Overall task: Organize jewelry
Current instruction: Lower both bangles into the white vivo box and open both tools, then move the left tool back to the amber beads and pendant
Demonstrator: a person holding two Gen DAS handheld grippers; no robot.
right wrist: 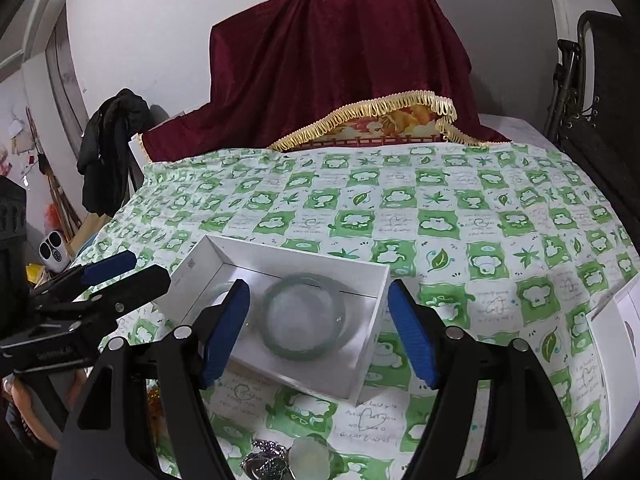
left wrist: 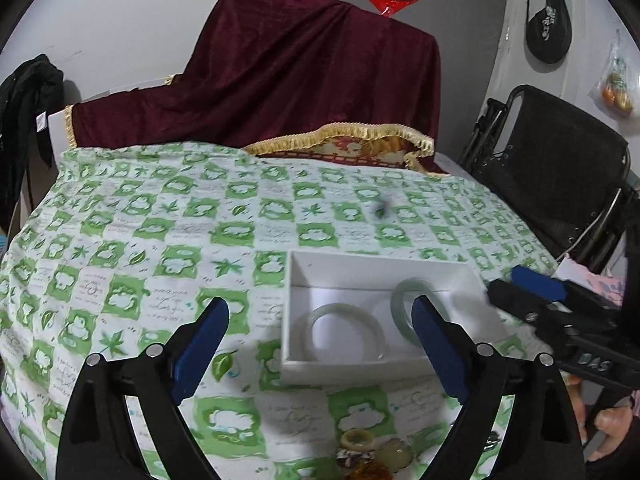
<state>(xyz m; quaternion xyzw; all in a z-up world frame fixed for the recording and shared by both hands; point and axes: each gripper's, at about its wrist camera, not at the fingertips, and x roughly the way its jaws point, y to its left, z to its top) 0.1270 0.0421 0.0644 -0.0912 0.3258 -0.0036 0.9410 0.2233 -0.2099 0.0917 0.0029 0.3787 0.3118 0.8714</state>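
Left gripper [left wrist: 320,344] is spread wide, nothing between the pads; it hangs above the near edge of the white box [left wrist: 344,372]. Right gripper [right wrist: 320,332] is also parted and empty, and we see its fingers straddling the box [right wrist: 276,256] from above, not touching it. Inside the box: two pale green bangles. In the left view one lies flat [left wrist: 340,332], the other [left wrist: 404,308] sits at the right end. The box rests on a green-and-white patterned cloth [left wrist: 160,240]. More jewelry is piled on the cloth near us: a small ring [left wrist: 360,440], beads, a chain [right wrist: 266,462]. Maroon fringed cloth [left wrist: 304,76] covers something behind.
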